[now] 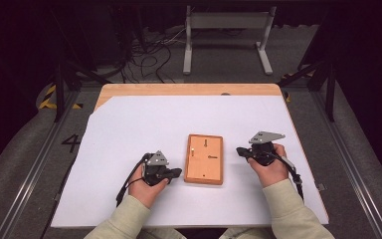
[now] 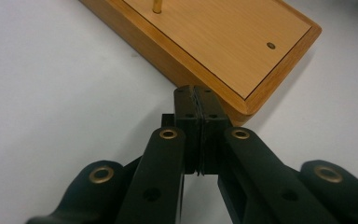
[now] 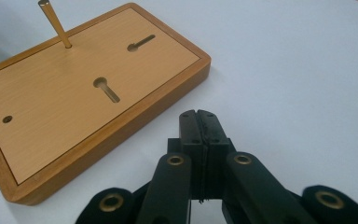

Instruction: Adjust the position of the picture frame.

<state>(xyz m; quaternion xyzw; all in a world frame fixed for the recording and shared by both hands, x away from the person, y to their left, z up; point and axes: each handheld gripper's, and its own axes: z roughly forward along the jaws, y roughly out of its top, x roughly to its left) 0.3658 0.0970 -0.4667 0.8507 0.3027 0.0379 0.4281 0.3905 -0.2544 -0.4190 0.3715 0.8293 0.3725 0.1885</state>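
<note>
wooden board [image 1: 204, 159] lies flat mid-bench [image 1: 129, 129], between the hands. left hand-held gripper [image 1: 175, 173] closed on nothing, tips at the board's near corner, likely to steady or nudge it. right hand-held gripper [image 1: 240, 151] closed, empty, just beside the board. brass pin [image 3: 55, 23] upright; its top is cut off in the left gripper view.

Even overhead light, white sheet [image 1: 129, 149] bright, room behind it dark. Soft short shadows beside the wooden board [image 3: 74, 107] and under the left gripper [image 2: 196, 100]. High view slightly soft; gripper views sharp near tips, arm bases at bottom blurred. No glare.
</note>
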